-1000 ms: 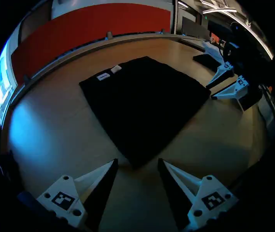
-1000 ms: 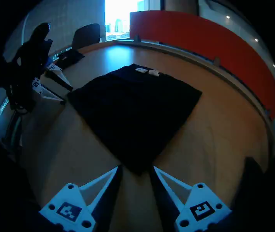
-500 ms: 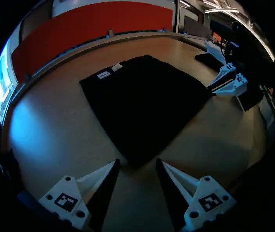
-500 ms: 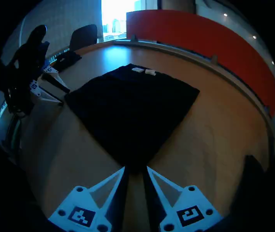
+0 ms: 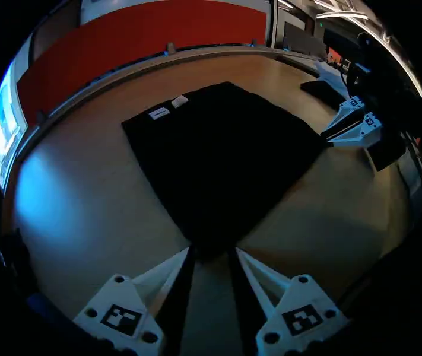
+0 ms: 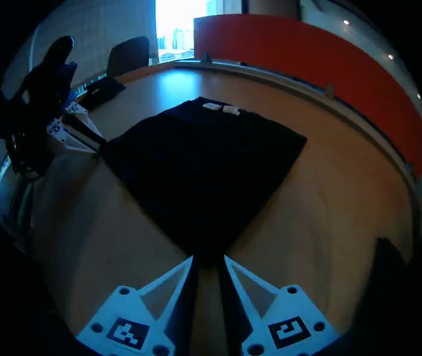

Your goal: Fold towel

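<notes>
Just drawn in: left claw (image 5: 212, 250) around one towel (image 5: 222, 154) corner, pinch not certain. Right claw (image 6: 208, 259) pinching the neighbouring corner. Looks ready for lifting both off the table (image 5: 92, 196).

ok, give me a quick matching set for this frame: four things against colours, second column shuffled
Things:
1. towel
2. table
3. partition behind the table
4. tags at the towel's far edge

Colours:
A. white
B. black
C. red
D. light brown wood

Pairs: 1-B, 2-D, 3-C, 4-A
</notes>
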Demonstrator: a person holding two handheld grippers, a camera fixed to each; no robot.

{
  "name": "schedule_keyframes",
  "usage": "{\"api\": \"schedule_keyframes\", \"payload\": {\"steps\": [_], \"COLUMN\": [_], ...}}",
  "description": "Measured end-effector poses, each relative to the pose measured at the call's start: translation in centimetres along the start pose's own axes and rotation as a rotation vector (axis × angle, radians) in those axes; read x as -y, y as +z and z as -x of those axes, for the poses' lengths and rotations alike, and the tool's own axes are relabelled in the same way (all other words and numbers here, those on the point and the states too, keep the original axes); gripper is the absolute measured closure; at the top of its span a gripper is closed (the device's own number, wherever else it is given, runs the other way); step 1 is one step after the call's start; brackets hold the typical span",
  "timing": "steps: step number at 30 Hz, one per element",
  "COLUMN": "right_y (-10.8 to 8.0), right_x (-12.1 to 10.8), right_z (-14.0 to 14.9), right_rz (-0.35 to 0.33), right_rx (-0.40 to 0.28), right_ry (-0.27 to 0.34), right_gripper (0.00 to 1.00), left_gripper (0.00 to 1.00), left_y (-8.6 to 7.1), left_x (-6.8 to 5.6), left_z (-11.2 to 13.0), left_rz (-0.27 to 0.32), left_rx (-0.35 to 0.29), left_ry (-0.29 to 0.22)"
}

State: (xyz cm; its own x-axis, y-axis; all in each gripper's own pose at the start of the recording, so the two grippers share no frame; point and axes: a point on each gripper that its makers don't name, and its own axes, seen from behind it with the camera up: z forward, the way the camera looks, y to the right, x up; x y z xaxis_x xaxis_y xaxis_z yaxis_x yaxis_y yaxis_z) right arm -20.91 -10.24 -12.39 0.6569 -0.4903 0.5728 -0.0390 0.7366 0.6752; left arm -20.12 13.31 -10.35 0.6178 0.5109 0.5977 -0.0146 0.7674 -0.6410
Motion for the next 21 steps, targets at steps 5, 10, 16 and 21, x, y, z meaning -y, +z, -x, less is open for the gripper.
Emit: {"api": "schedule_keyframes", "payload": {"steps": [5, 10, 16, 21], "right_y": [-0.05, -0.14, -0.26, -0.31], "right_x": [0.01, -0.08, -0.29, -0.29], "right_z": [0.06, 0.14, 0.21, 0.17], "right_rz": [0.001, 0.001, 0.004, 0.001], "right_rx": [0.000, 0.008, 0.011, 0.012], "right_ry": [0.000, 0.010, 0.010, 0.020], "right_gripper": [0.80, 0.82, 0.86, 0.87], "left_gripper": [0.69, 0.77, 0.84, 0.85], "left_y": [0.05, 0.08, -0.01, -0.15], "left_x": [0.07, 0.01, 0.06, 0.12], "left_z": [0.06, 0.00, -0.09, -0.15], "left_rz": [-0.006, -0.010, -0.014, -0.012], "left_rx": [0.004, 0.007, 0.002, -0.001], "left_ry": [-0.003, -0.004, -0.019, -0.044]}}
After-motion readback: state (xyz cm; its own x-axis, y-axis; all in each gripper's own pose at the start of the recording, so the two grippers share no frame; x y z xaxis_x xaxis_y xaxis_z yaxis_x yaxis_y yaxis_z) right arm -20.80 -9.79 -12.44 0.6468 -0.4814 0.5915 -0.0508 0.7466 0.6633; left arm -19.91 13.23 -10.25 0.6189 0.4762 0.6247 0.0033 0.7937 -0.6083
